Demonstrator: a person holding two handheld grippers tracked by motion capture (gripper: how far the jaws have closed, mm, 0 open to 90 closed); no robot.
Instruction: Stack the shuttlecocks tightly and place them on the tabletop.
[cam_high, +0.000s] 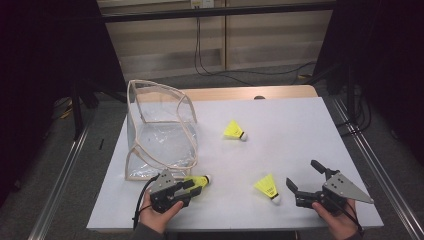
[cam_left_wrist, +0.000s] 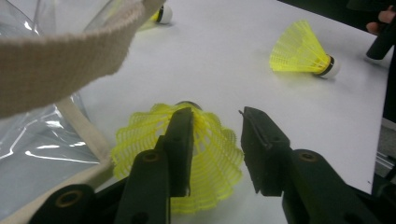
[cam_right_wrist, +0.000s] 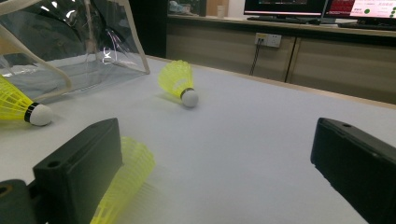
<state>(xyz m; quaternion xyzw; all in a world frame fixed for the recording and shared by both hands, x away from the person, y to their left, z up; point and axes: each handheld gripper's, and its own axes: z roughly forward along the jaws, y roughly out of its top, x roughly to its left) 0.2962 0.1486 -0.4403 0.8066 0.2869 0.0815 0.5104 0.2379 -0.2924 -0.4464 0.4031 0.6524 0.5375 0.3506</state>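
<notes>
Shuttlecock (cam_left_wrist: 205, 163) skirt between half-closed left gripper (cam_left_wrist: 215, 140) jaws, cork hidden, contact unclear; right gripper (cam_high: 306, 181) wide open, empty.

In the left gripper view, the left claw (cam_left_wrist: 215, 126) covers much of the nearest shuttlecock (cam_left_wrist: 212, 163): one jaw lies across its yellow skirt and only a dark sliver of the cork end peeks above it, so whether the pads actually press on the skirt cannot be told. A cream strap (cam_left_wrist: 60, 60) of the clear bag (cam_left_wrist: 32, 149) is close and blurred, and it hides most of the far shuttlecock (cam_left_wrist: 161, 14) at the top edge. In the right gripper view, the near shuttlecock (cam_right_wrist: 123, 186) is half hidden behind a jaw of the right claw (cam_right_wrist: 219, 163) and cut by the bottom edge; another shuttlecock (cam_right_wrist: 18, 105) is cut by the left edge.
</notes>
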